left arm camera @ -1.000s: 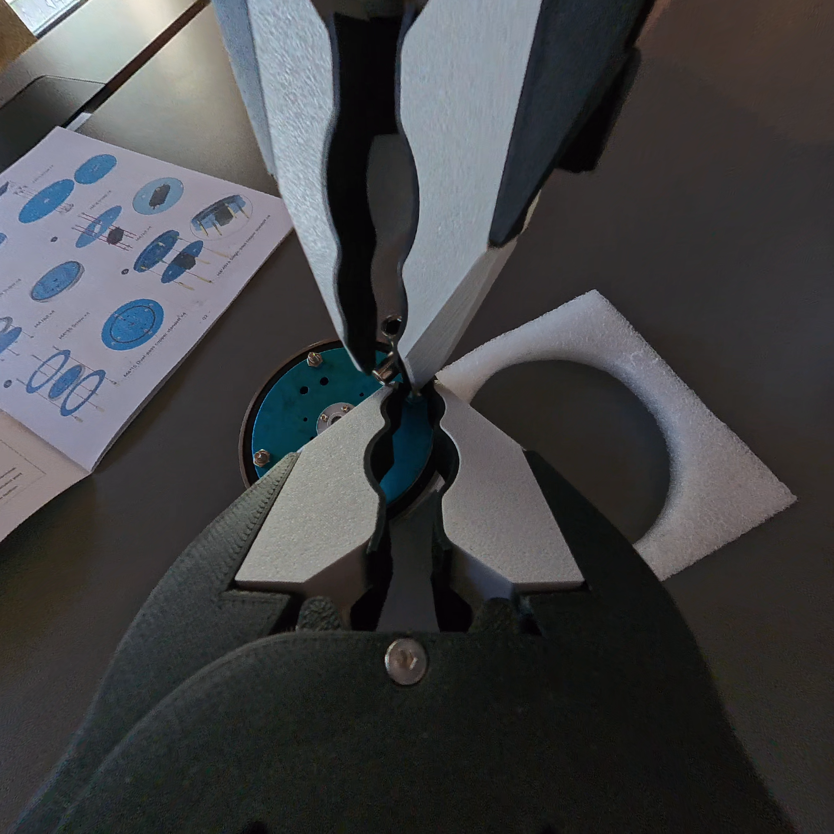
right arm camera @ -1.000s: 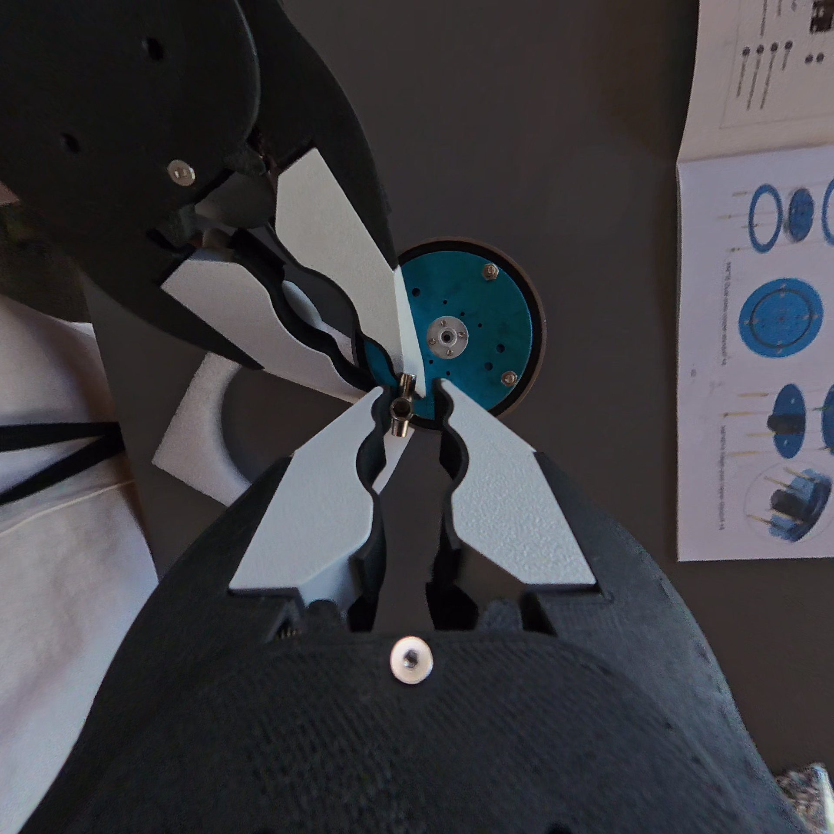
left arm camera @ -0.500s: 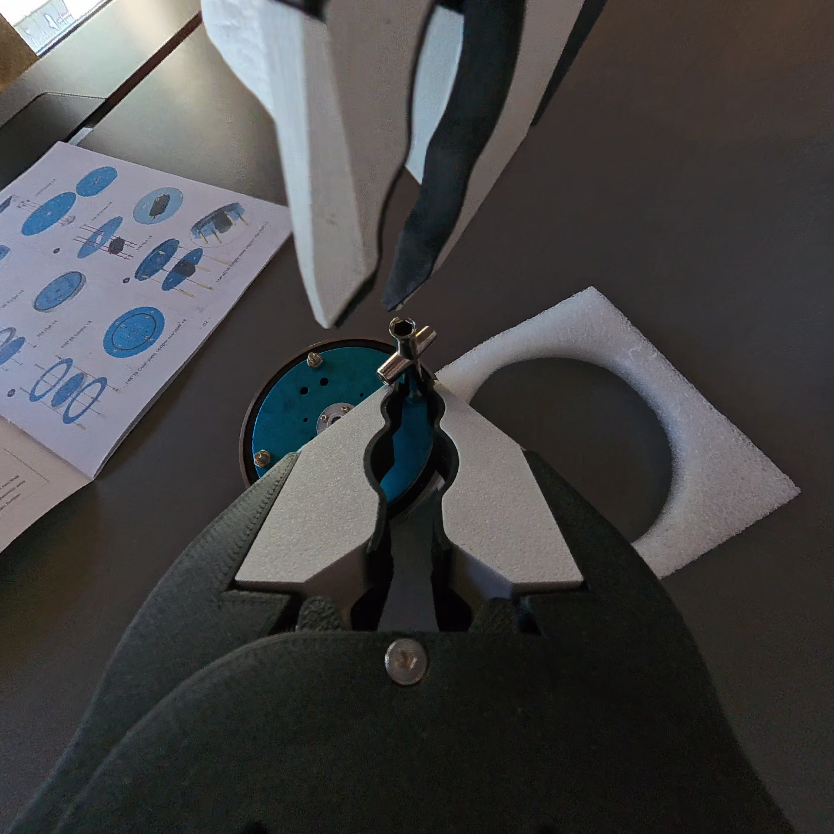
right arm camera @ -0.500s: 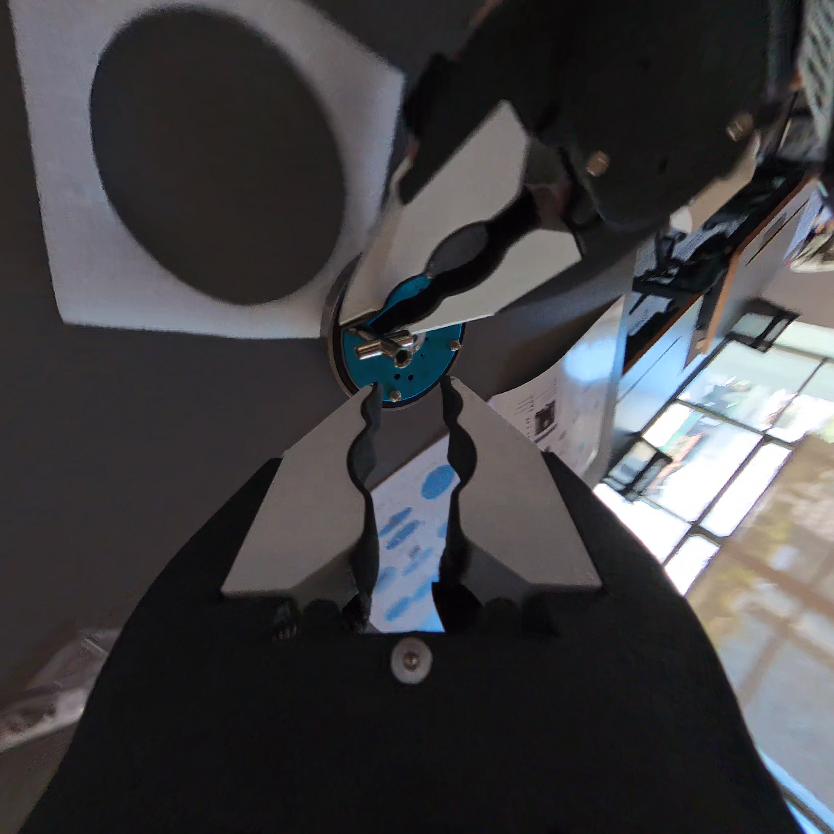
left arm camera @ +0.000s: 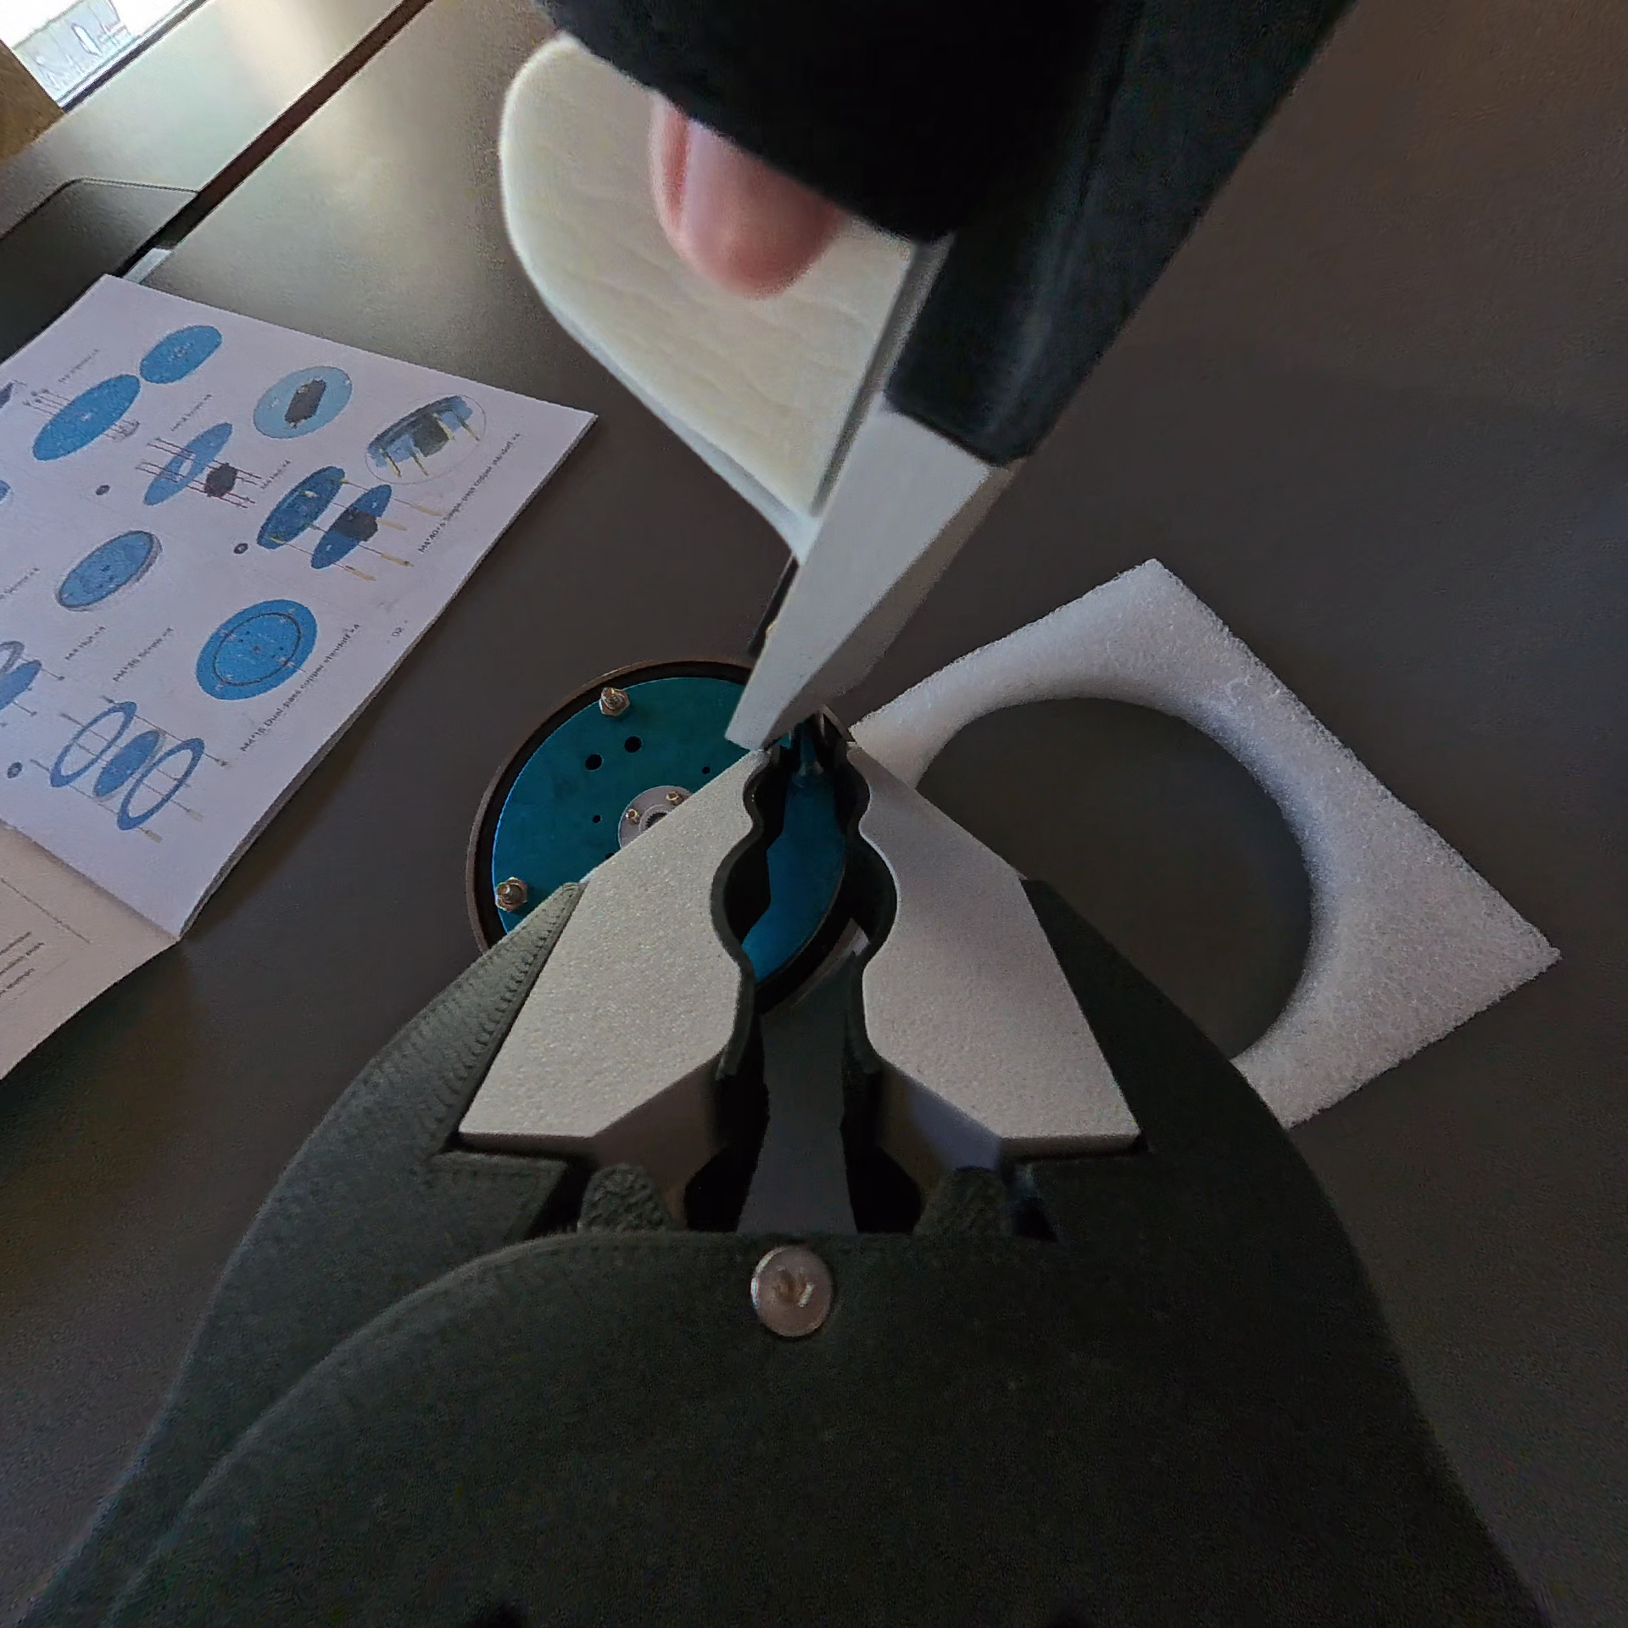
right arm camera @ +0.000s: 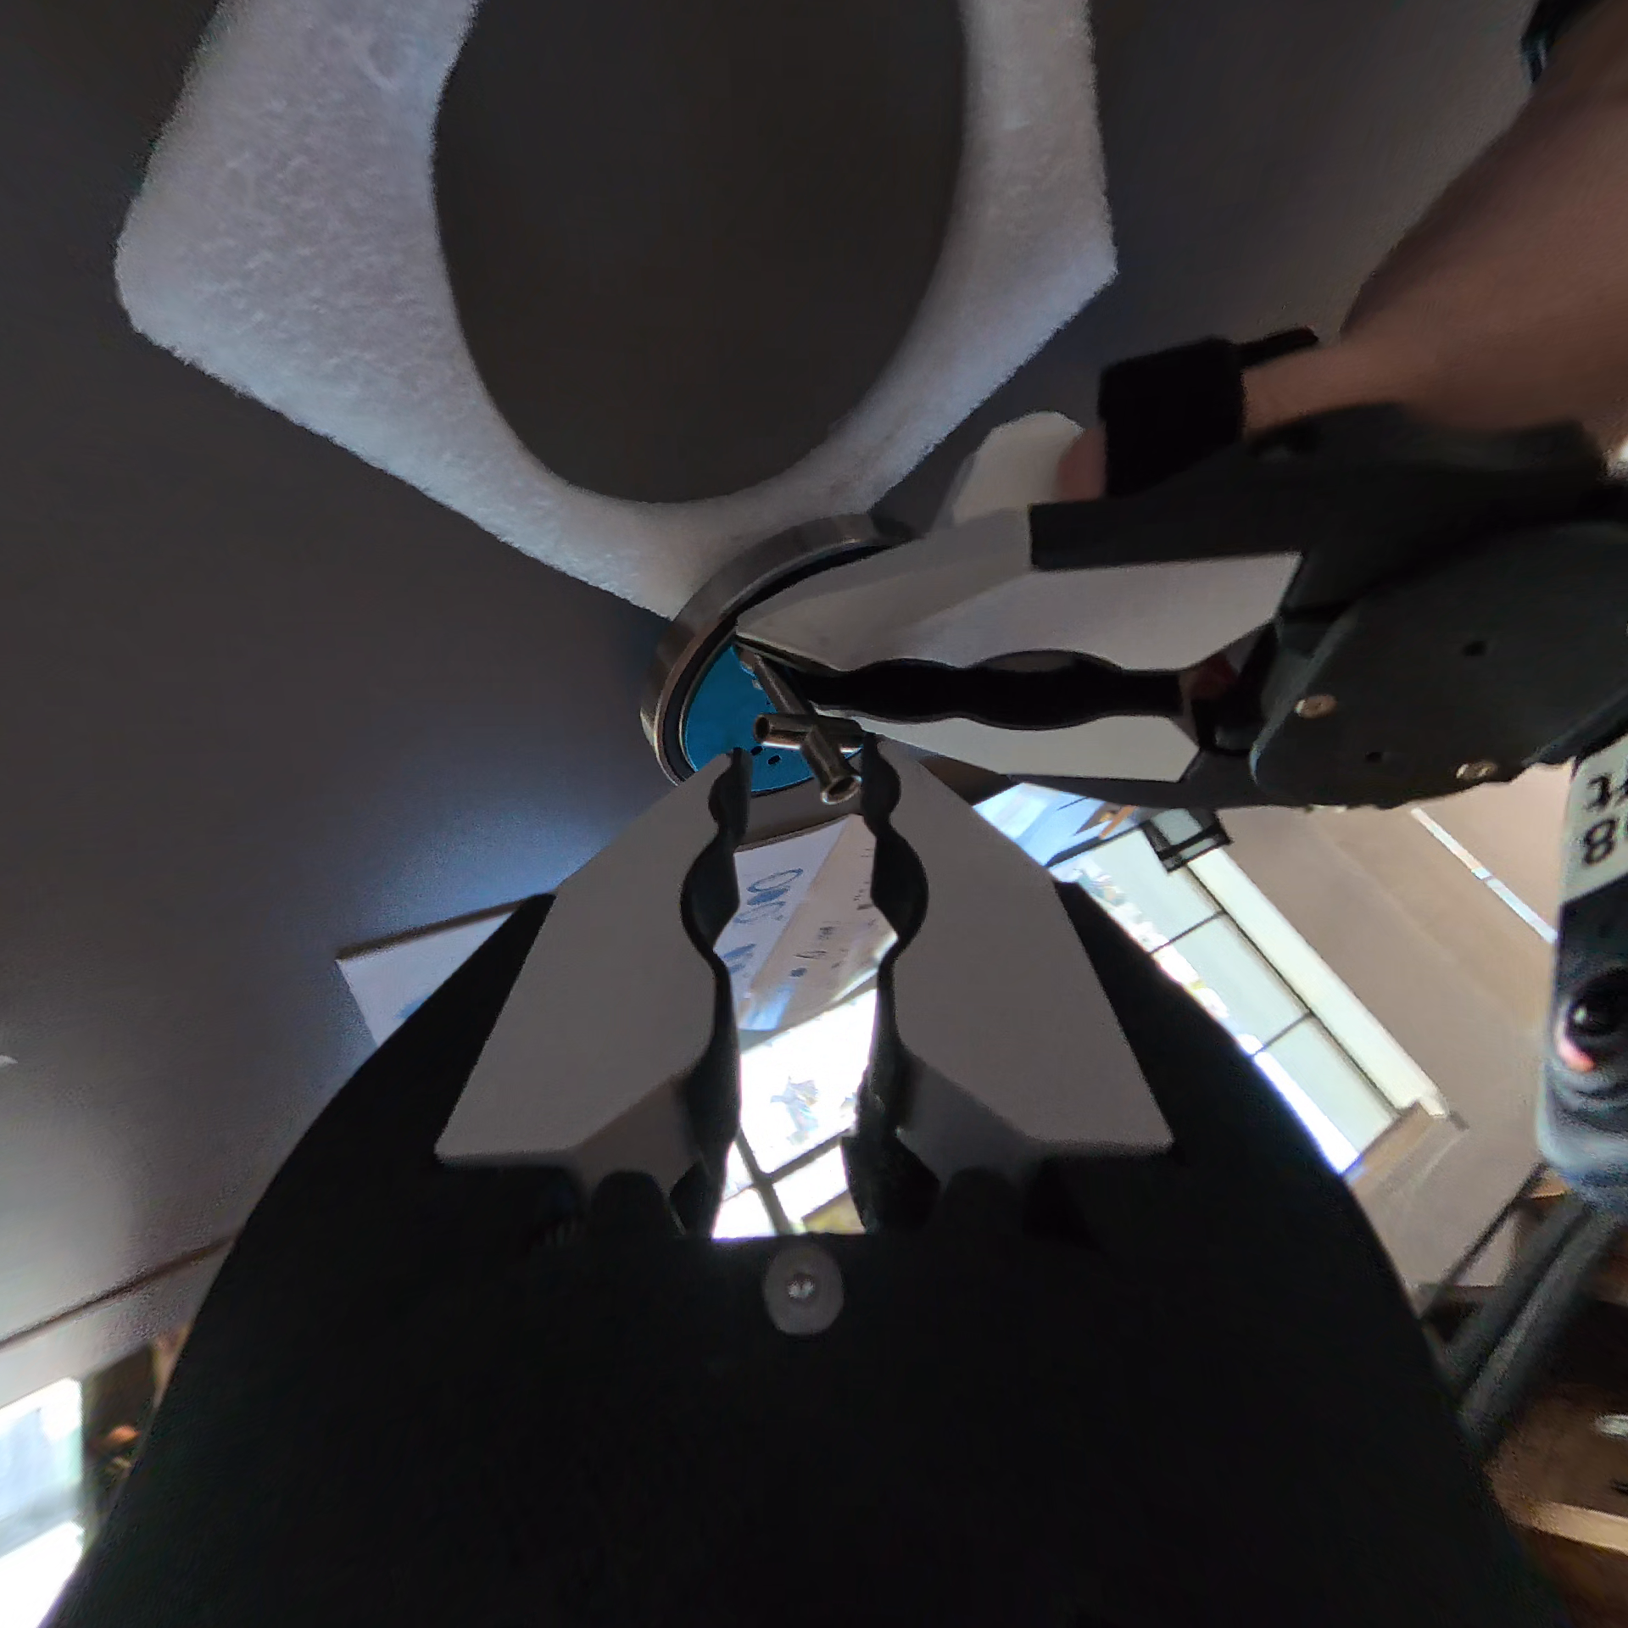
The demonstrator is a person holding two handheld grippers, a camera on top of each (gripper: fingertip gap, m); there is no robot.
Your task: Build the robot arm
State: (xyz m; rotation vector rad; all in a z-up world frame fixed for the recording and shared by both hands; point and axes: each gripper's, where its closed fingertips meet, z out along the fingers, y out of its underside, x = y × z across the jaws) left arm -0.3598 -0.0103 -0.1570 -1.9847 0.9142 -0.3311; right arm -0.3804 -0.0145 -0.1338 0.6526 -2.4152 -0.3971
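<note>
- Left wrist view: our left gripper (left arm camera: 803,765) has its pale, grainy fingers pinched on the shaft of a small metal cross-shaped socket wrench (left arm camera: 806,749), mostly hidden here. It sits over the edge of a round blue disc (left arm camera: 581,793) with nuts near its rim and a silvery hub, lying on the dark matte table (left arm camera: 1321,352).
- The right gripper (left arm camera: 775,731) comes down from above, tips at the wrench.
- Touching the disc's far side lies a white foam square (left arm camera: 1374,881) with a round cut-out. An open booklet (left arm camera: 220,546) of blue diagrams lies well to the left.
- Right wrist view: our right gripper (right arm camera: 800,758) stands apart, wavy black pads on either side of the wrench (right arm camera: 797,731), one polished tube arm touching a pad.
- The left gripper (right arm camera: 784,691) clamps the wrench's shaft just above the disc (right arm camera: 731,714), which has a shiny steel rim.
</note>
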